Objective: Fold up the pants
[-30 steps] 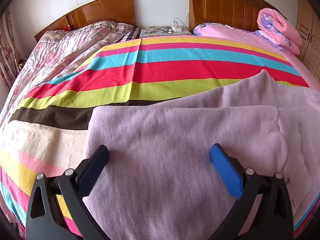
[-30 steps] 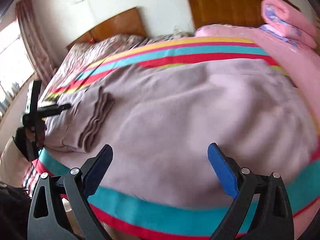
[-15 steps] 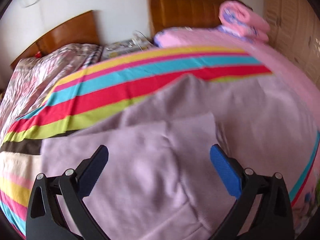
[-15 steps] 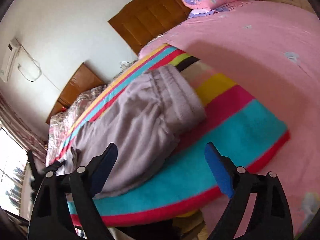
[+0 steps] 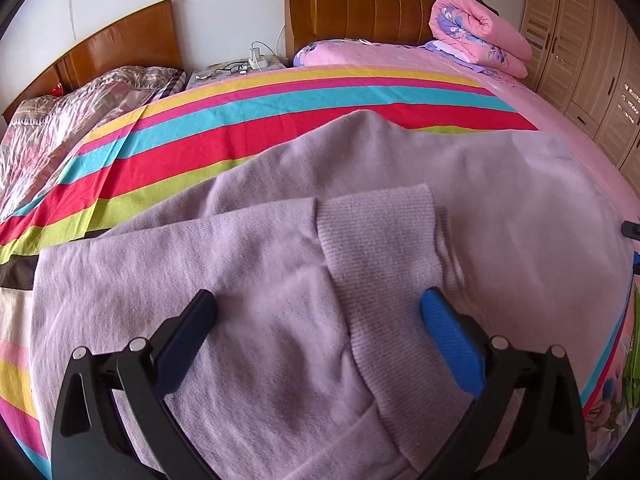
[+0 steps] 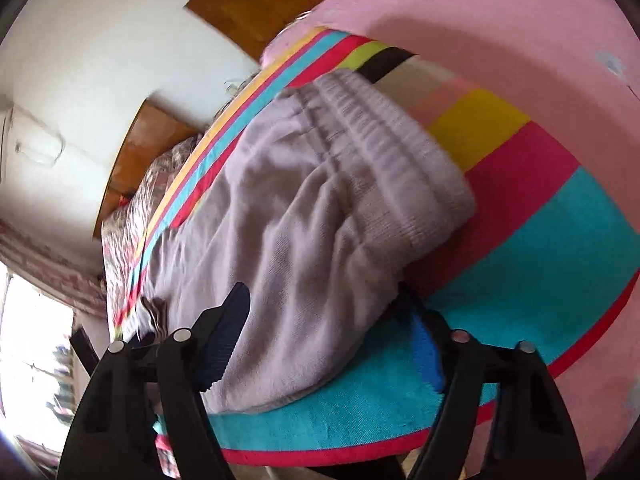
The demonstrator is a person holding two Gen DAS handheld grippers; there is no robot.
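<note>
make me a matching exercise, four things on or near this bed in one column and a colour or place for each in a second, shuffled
Things:
1. soft knit pants
2. rolled floral quilt
3. striped cotton bedsheet
4. black-framed glasses

Descriptions:
A. pink, by the wooden headboard
B. pale lilac, spread across the bed
C. on the bedside table
D. bands of yellow, blue, red and green

Pairs: 1-B, 2-A, 3-D, 4-C

The left gripper (image 5: 318, 334) hangs with its jaws spread wide over lilac pants (image 5: 280, 264), gripping nothing. A ribbed cuff (image 5: 380, 240) lies folded across the pants on a striped blanket (image 5: 248, 120). A rolled pink quilt (image 5: 476, 32) sits far right.
</note>
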